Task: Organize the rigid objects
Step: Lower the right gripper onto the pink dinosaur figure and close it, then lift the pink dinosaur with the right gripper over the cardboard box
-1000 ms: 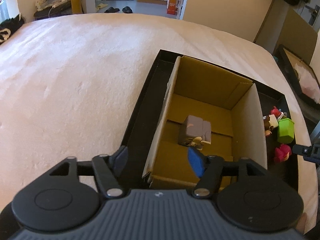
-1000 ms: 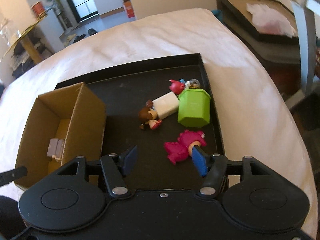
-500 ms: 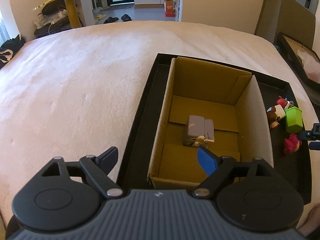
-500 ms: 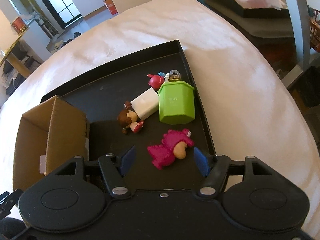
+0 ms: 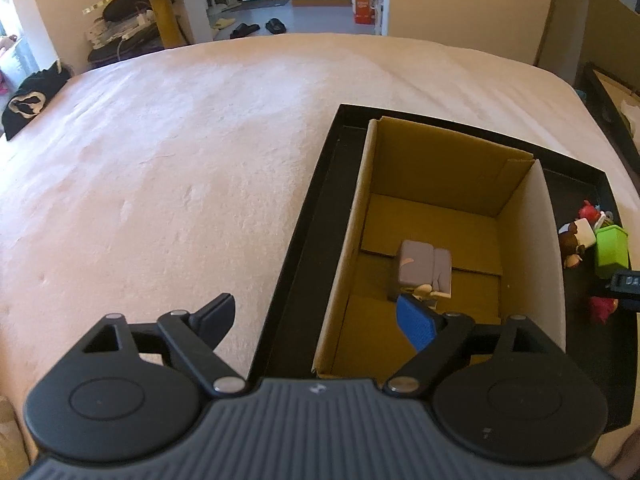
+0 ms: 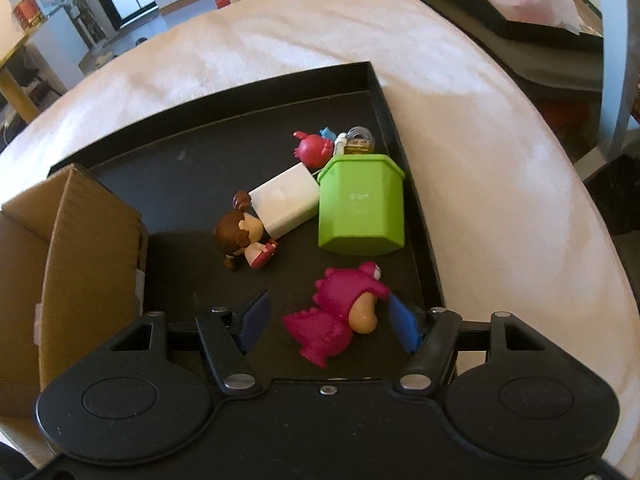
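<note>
A black tray [image 6: 280,92] lies on the bed. A cardboard box [image 5: 532,248] stands in it and holds a grey figure [image 5: 424,266]. My left gripper [image 5: 320,316] is open and empty above the box's near left corner. My right gripper [image 6: 330,320] is open, its fingers either side of a pink dinosaur figure [image 6: 336,312] lying on the tray. Beyond it lie a green cup [image 6: 362,210] on its side, a white block [image 6: 286,204], a brown-haired doll [image 6: 240,238] and a small red figure [image 6: 314,150].
The tray [image 5: 316,208] sits at the right of a wide cream bedcover [image 5: 160,168]. The box [image 6: 60,260] fills the tray's left part in the right wrist view. A second dark tray [image 6: 520,12] stands off the bed to the right.
My left gripper has pulled back and left and opened wider. My right gripper has moved forward and down, so the pink dinosaur now lies between its fingers.
</note>
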Demonstrator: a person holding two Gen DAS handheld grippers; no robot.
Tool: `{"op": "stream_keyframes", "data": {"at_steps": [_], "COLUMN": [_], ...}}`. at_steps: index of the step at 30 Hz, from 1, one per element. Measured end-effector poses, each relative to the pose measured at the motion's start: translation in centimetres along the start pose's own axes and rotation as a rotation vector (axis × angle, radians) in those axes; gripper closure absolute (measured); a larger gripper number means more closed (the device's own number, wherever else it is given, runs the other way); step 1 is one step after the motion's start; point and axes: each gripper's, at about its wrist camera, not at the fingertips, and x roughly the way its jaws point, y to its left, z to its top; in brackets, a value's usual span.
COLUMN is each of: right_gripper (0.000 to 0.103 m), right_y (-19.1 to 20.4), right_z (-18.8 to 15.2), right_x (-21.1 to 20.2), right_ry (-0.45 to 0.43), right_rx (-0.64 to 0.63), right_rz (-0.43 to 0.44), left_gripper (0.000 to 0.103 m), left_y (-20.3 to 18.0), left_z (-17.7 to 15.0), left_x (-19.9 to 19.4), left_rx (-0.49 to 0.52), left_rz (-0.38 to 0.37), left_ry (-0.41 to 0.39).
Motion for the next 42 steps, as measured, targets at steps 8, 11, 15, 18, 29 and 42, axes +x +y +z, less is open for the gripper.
{"op": "stream_keyframes", "data": {"at_steps": [8,11,15,18,29,42], "right_gripper": [0.049,0.050,0.049,0.049,0.049,0.049], "right_y": [0.0,-0.2,0.4,1.0,4.1,8.3], "right_z": [-0.3,-0.2,-0.3,-0.4,0.5,0.4], "right_x": [-0.4,-1.6,-2.9,-3.6,-7.3,-10.6], "right_ry": [-0.020,-0.055,-0.085,-0.105,-0.209,-0.371], "right_rx": [-0.032,-0.013,-0.027,-0.052,-0.159,-0.323], "right_rz": [-0.052,-0.037,-0.005,0.011,0.079,0.248], "left_gripper": [0.016,0.016,0.016,0.016,0.017,0.044], "left_y": [0.2,0.2,0.1,0.1,-0.1,0.4], "left_z": [0.9,0.8,0.7,0.7,0.3,0.1], "left_x": [-0.1,-0.1,-0.1,-0.2,-0.5,0.4], "left_rx": [0.079,0.103,0.119,0.122,0.142,0.129], "left_rz": [0.034,0.033,0.029,0.023,0.018,-0.052], "left_ry": [-0.015,-0.017,-0.015,-0.025,-0.055,-0.028]}}
